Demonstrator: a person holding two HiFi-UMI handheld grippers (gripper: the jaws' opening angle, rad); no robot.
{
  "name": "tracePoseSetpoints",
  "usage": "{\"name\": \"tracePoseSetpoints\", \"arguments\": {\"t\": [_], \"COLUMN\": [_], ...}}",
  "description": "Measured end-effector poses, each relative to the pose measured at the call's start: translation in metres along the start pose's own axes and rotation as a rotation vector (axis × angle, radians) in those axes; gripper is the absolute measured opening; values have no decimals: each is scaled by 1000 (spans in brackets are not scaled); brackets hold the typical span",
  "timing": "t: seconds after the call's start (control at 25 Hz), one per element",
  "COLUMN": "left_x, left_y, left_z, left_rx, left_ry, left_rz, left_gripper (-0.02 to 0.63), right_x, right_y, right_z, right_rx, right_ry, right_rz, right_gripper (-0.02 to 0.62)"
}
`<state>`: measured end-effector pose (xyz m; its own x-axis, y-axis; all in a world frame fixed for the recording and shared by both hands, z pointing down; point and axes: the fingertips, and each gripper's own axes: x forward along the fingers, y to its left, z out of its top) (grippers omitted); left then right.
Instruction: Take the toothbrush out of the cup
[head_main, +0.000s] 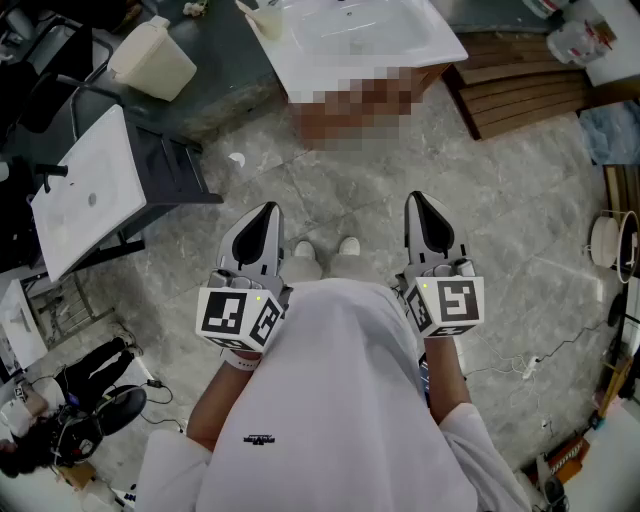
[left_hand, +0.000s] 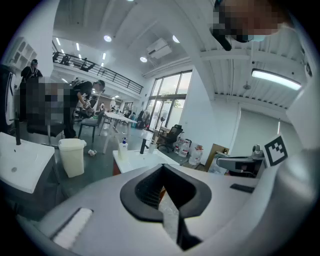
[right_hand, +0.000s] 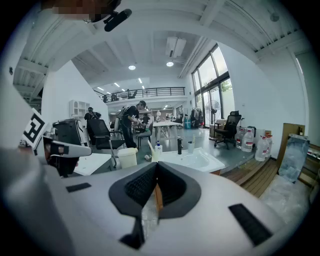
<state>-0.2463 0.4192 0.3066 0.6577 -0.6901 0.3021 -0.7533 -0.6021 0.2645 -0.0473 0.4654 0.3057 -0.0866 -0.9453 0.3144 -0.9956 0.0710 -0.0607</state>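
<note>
The toothbrush (right_hand: 149, 146) stands slanted in a pale cup (head_main: 266, 22) at the left front corner of the white sink (head_main: 392, 42), its handle leaning out over the rim, which leaves a free end to pinch. It is not yet touched: the cup is well apart from both tools, across a stretch of grey stone floor (head_main: 330, 175). The person stands back from the sink, shoes showing just below the jaw tips, and holds both tools low and close to the body, pointing forward at the sink. This looks like a resting or starting pose, before any approach. The left gripper (left_hand: 162, 167) has its jaws brought together at the tips with nothing between them, and the right gripper (right_hand: 156, 164) is closed and empty in the same way. A faucet (right_hand: 179, 145) rises behind the cup, and a white bin (head_main: 152, 58) stands to the sink's left, so a reach from the front probably meets the least clutter
</note>
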Motion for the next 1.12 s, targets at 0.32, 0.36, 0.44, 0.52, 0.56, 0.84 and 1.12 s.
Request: {"name": "tracePoseSetpoints", "arguments": {"t": [0.32, 0.36, 0.44, 0.52, 0.56, 0.84, 1.12], "left_x": [3, 7, 16, 26, 31, 73, 149], "left_y": [-47, -52, -62, -71, -75, -70, -22], "left_z": [10, 10, 10, 8, 6, 2, 20], "left_rx": [22, 28, 33, 30, 28, 28, -14], "left_ry": [-30, -30, -26, -15, -10, 22, 39], "left_rz": [-18, -17, -12, -12, -12, 23, 49], "left_gripper": [6, 6, 6, 6, 6, 6, 6], "right_x": [-27, -28, -32, -37, -38, -4, 84], "right_y": [-17, -22, -29, -36, -42, -84, -113], "right_z": [5, 4, 3, 5, 5, 4, 26], "right_rx": [-16, -9, 4, 4, 1, 39, 12], "right_ry": [-35, -34, -32, -43, -49, -60, -42], "right_rz": [23, 38, 87, 118, 125, 108, 116], "right_gripper": [6, 6, 7, 7, 8, 8, 6]}}
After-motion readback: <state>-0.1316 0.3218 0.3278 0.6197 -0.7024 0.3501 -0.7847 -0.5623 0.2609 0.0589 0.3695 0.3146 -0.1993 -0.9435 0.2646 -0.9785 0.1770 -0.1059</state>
